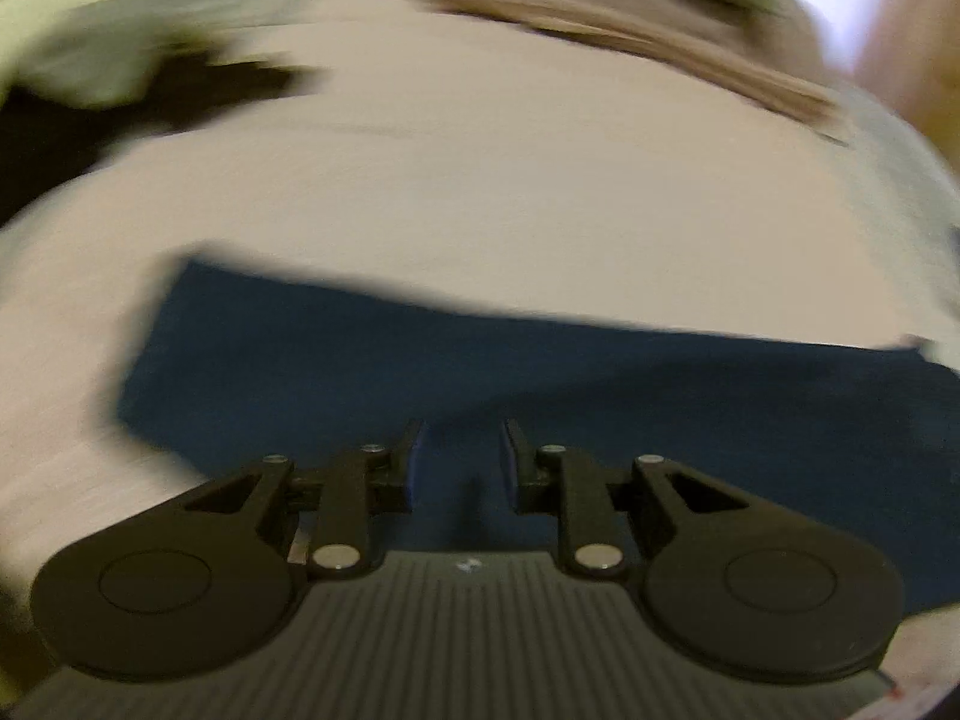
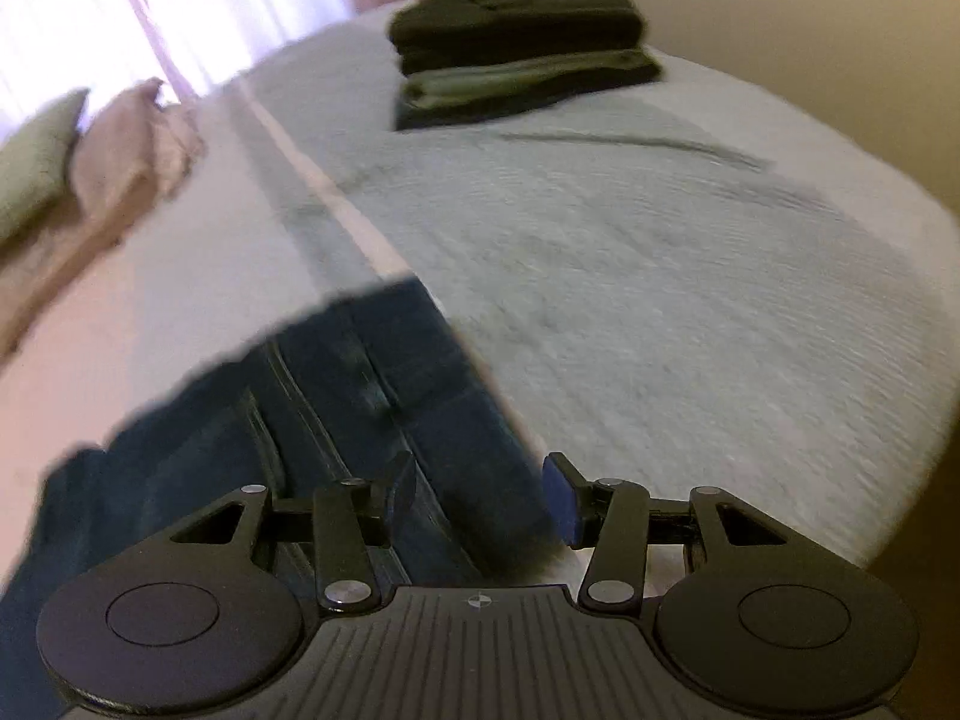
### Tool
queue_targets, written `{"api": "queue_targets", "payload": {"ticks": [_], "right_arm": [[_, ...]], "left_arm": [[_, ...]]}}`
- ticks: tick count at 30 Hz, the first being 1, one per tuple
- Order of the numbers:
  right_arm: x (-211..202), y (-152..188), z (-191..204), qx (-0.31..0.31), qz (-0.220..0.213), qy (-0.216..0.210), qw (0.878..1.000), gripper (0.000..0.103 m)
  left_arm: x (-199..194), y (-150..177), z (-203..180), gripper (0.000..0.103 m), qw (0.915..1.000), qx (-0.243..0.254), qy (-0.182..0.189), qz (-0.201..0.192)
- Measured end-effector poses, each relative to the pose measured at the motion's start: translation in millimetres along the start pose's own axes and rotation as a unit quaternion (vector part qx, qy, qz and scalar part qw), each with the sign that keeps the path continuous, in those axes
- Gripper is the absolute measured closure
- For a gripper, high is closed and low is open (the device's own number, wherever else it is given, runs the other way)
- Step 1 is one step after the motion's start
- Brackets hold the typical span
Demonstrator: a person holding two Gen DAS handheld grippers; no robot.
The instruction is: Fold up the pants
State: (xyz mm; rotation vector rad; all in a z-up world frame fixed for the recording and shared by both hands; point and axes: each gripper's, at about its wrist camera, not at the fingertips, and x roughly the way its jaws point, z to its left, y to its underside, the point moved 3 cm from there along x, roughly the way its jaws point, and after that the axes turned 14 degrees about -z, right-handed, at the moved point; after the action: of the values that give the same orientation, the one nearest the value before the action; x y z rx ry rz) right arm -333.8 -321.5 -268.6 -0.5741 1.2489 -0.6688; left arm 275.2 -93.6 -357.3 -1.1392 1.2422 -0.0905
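Observation:
Dark blue jeans [image 1: 540, 396] lie flat on a pale bed cover [image 1: 480, 192], seen blurred in the left wrist view. My left gripper [image 1: 462, 456] hovers over the blue cloth with a narrow gap between its pads and nothing pinched. In the right wrist view the same jeans [image 2: 336, 396] show seams and a folded edge at the lower left. My right gripper [image 2: 480, 489] stands open above the jeans' right edge, and its pads grip no cloth.
A stack of folded dark and grey-green garments [image 2: 522, 42] sits at the far end of the bed. Pillows [image 2: 78, 150] lie at the left by a bright curtained window [image 2: 120, 6]. Dark and pale green cloth [image 1: 90, 60] lies far left.

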Motion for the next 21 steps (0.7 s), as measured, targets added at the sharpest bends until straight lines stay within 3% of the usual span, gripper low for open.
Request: {"api": "queue_targets", "payload": {"ticks": [2, 4, 8, 10, 14, 15, 17, 19, 21], "right_arm": [[17.1, -12.6, -2.8, 0.025, 0.002, -0.035, 0.999, 0.059], [37.5, -23.1, -7.8, 0.055, 0.013, -0.058, 0.997, 0.057], [74.7, -31.7, -12.6, 0.082, 0.044, -0.093, 0.991, 0.057], [88.7, -33.7, -14.0, 0.089, 0.052, -0.116, 0.988, 0.057], [104.1, -40.6, -15.5, 0.102, 0.058, -0.162, 0.980, 0.057], [105.6, -41.2, -14.3, 0.093, 0.061, -0.167, 0.980, 0.062], [104.5, -41.5, -10.4, 0.056, 0.050, -0.171, 0.982, 0.103], [101.3, -41.2, -11.1, 0.041, 0.044, -0.168, 0.984, 0.102], [97.8, -37.0, -7.3, 0.008, 0.036, -0.149, 0.988, 0.102]], "left_arm": [[26.6, -20.6, -53.0, 0.084, 0.9967, 0.031, 0.075, 0.000], [55.5, -37.2, -106.7, 0.084, 0.9881, 0.057, 0.142, 0.021], [104.8, -55.1, -214.9, 0.077, 0.9569, 0.074, 0.267, 0.086], [119.8, -54.7, -258.6, 0.068, 0.9412, 0.083, 0.308, 0.112], [145.7, -45.3, -306.8, 0.066, 0.9306, 0.109, 0.320, 0.139], [149.1, -43.0, -313.3, 0.070, 0.9304, 0.111, 0.318, 0.145], [157.1, -35.6, -323.0, 0.097, 0.9257, 0.118, 0.323, 0.157], [155.4, -31.4, -322.1, 0.103, 0.9271, 0.121, 0.326, 0.140], [147.9, -32.2, -319.0, 0.102, 0.9331, 0.133, 0.325, 0.078]]}}
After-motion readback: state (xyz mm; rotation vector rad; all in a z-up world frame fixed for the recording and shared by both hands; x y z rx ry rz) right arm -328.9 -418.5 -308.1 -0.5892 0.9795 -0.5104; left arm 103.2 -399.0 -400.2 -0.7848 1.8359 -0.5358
